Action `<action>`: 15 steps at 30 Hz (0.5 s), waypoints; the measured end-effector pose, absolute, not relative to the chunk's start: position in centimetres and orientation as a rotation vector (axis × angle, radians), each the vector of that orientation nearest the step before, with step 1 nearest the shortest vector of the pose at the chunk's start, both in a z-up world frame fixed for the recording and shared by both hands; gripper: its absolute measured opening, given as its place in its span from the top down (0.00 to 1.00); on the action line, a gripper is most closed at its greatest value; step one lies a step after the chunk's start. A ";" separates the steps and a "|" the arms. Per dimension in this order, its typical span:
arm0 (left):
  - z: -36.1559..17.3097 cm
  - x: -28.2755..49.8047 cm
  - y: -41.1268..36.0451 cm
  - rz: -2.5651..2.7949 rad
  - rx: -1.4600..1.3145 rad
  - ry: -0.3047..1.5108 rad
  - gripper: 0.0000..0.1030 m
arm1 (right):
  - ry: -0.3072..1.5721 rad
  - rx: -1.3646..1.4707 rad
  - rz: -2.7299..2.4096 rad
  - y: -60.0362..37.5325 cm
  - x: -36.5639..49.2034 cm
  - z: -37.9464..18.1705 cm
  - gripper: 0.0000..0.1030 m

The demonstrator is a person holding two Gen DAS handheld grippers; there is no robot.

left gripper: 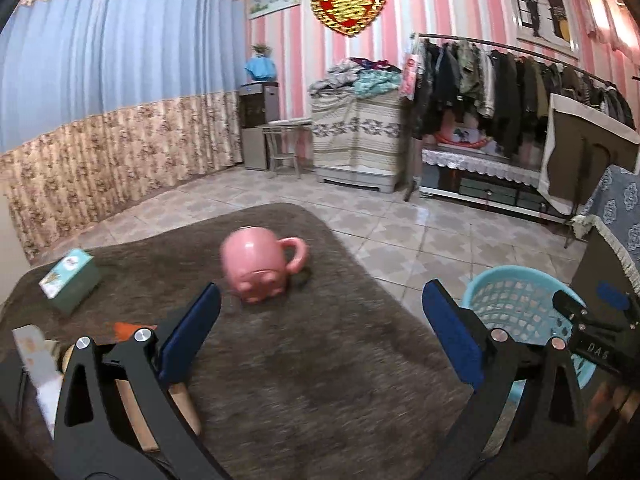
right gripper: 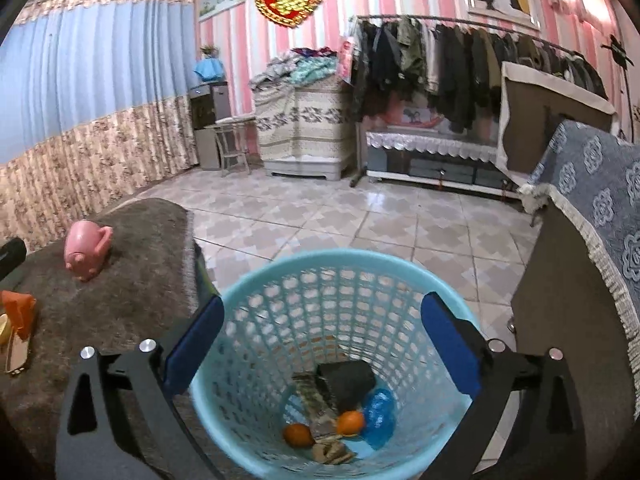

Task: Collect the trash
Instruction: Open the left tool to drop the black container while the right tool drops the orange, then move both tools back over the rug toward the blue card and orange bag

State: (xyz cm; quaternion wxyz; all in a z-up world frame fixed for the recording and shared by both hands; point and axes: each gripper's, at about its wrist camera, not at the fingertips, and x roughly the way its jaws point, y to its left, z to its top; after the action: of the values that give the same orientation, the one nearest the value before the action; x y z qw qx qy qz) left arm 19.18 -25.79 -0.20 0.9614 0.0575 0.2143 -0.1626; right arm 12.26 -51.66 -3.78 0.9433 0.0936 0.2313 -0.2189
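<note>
Pink-striped room, brown shaggy table cover (left gripper: 320, 360). My right gripper (right gripper: 322, 340) gapes wide, empty, directly above the light-blue perforated plastic basket (right gripper: 280, 280); trash lies below inside. My left gripper (left gripper: 320, 336), wide and empty, faces the pink ceramic mug (left gripper: 260, 268); a careless sweep could topple it.

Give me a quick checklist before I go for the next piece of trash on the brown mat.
1. Right gripper empty: ok, fingers wide apart over the blue basket, nothing between them.
2. Last drop landed: ok, two oranges, a dark block and a blue wrapper lie at the basket's bottom.
3. Left gripper free: ok, open above the mat, holding nothing.
4. Trash left on the mat: ok, an orange wrapper and papers lie at its near left edge.
5. Non-trash to avoid: ok, the pink mug lies tipped, and the teal box stands apart.
6. Basket stable: cannot tell, its base is hidden.
</note>
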 end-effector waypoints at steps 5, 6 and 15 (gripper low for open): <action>0.3 18.3 -22.0 -0.275 0.113 0.431 0.05 | 0.453 0.164 -0.379 -48.9 12.9 -2.9 0.05; 0.4 18.1 -21.1 -0.256 0.116 0.428 0.05 | 0.453 0.169 -0.358 -48.3 13.1 -2.8 0.05; 0.4 17.5 -13.1 -0.116 0.087 0.443 0.05 | 0.468 0.126 -0.251 -43.1 14.8 -2.5 0.05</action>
State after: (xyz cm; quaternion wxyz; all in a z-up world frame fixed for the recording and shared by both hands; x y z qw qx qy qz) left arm 17.54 -13.09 0.41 0.9729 0.0433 0.2197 -0.0574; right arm 14.79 -43.14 -2.53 0.9630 0.0622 0.2310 -0.1239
